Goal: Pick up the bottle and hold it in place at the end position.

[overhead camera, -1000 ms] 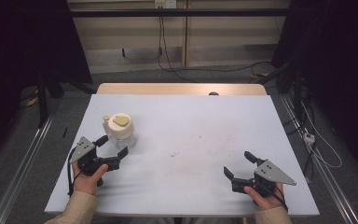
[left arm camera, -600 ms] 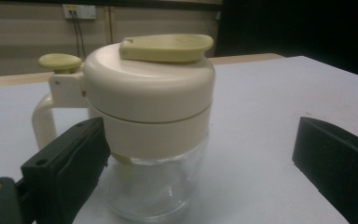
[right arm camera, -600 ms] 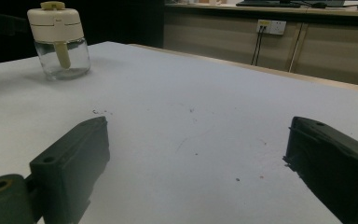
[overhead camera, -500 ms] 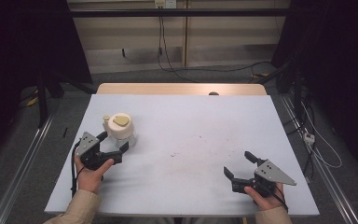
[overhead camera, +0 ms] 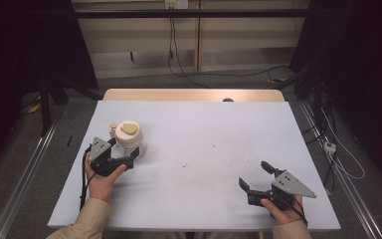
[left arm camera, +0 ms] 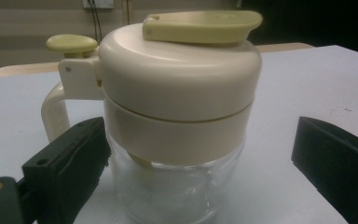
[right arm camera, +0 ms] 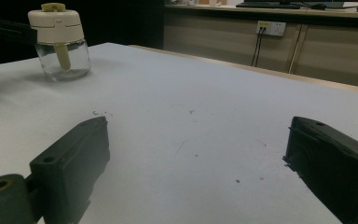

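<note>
A jar (overhead camera: 128, 140) stands on the table (overhead camera: 204, 129) at nine o'clock from its centre. The left gripper (overhead camera: 124, 154) sits at the jar's six o'clock, jaws either side of it. The right gripper (overhead camera: 257, 177) rests at the table's five o'clock, well apart.

Clear glass jar (left arm camera: 177, 186) with smooth cream plastic lid (left arm camera: 179, 79); matt white table (overhead camera: 219, 149).

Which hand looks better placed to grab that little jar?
Left. The left gripper is open with its jaws either side of the jar; the right gripper sits far across the table.
</note>
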`<action>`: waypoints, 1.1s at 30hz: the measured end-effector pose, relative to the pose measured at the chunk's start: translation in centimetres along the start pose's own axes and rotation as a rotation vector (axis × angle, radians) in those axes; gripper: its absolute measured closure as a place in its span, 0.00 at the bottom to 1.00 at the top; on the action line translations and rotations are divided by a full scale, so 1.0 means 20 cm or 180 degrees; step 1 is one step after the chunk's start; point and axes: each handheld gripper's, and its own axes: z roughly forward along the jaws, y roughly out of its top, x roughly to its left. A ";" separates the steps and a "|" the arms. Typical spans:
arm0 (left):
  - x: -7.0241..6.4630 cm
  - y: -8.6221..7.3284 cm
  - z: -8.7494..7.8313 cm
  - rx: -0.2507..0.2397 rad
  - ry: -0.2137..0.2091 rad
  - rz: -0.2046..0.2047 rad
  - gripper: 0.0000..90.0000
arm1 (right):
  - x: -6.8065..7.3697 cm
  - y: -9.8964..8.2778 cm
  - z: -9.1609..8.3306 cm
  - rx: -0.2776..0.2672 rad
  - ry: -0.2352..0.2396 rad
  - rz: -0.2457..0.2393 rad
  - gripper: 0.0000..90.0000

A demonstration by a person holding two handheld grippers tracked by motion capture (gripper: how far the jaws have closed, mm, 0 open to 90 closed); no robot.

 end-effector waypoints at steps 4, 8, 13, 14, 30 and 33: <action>0.00 0.00 0.03 0.0019 0.0065 -0.0034 0.04 | 0.00 0.00 0.00 -0.0015 0.0000 -0.0009 0.06; 0.01 -0.01 0.05 0.0010 0.0093 -0.0060 0.04 | 0.00 0.00 0.00 0.0000 0.0011 -0.0014 0.07; 0.01 0.00 0.09 0.0006 0.0108 -0.0026 0.03 | 0.00 0.00 0.00 -0.0014 0.0053 -0.0006 0.06; 0.01 0.00 0.09 0.0005 0.0125 -0.0028 0.03 | 0.00 0.00 0.00 -0.0014 0.0039 -0.0019 0.06; 0.01 0.02 0.18 -0.0030 0.0228 -0.0068 0.03 | -0.02 0.00 -0.01 -0.0027 0.0024 0.0013 0.06; 0.00 0.02 0.19 -0.0026 0.0254 -0.0055 0.02 | -0.02 0.00 -0.01 -0.0037 0.0024 0.0020 0.06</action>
